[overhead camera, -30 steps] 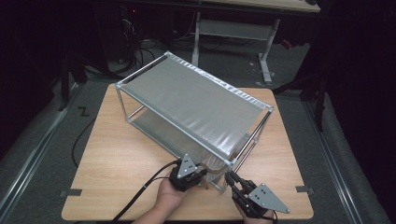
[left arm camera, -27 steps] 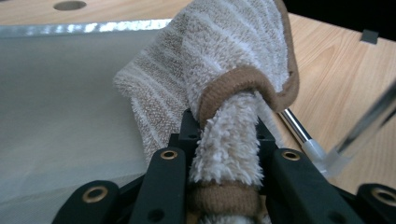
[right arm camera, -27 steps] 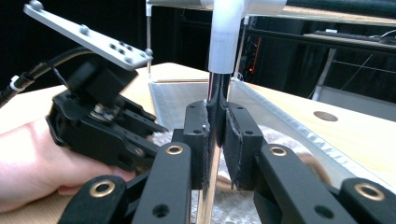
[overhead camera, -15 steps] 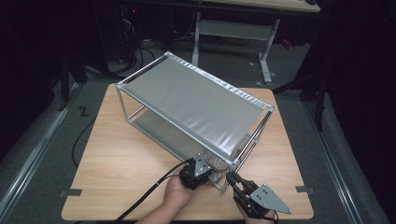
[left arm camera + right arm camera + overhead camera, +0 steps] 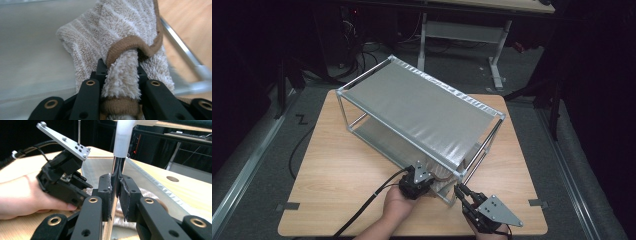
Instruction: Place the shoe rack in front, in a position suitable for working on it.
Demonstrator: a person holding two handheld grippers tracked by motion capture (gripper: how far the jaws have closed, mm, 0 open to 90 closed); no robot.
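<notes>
Gripping a beige striped terry towel with brown edging (image 5: 117,50), the left gripper (image 5: 120,72) is seen with its black jaws drawn in narrow on a bunched fold that rises straight up between them. Beyond the jaws the towel spreads out and lies on the grey lower shelf (image 5: 30,62) of a two-tier silver metal rack (image 5: 422,105). From the high view, the left gripper (image 5: 424,176) is placed at the rack's near corner, on the light wooden table (image 5: 332,175), with the towel (image 5: 438,176) tucked just under the upper shelf. The right gripper (image 5: 114,187) is clamped on the rack's upright chrome corner post (image 5: 117,167), the pads pressed to either side of it. In that view the towel (image 5: 147,193) is glimpsed low behind the post, just beside the right jaw. The right gripper (image 5: 459,191) is held close to the left one, with the post between them.
</notes>
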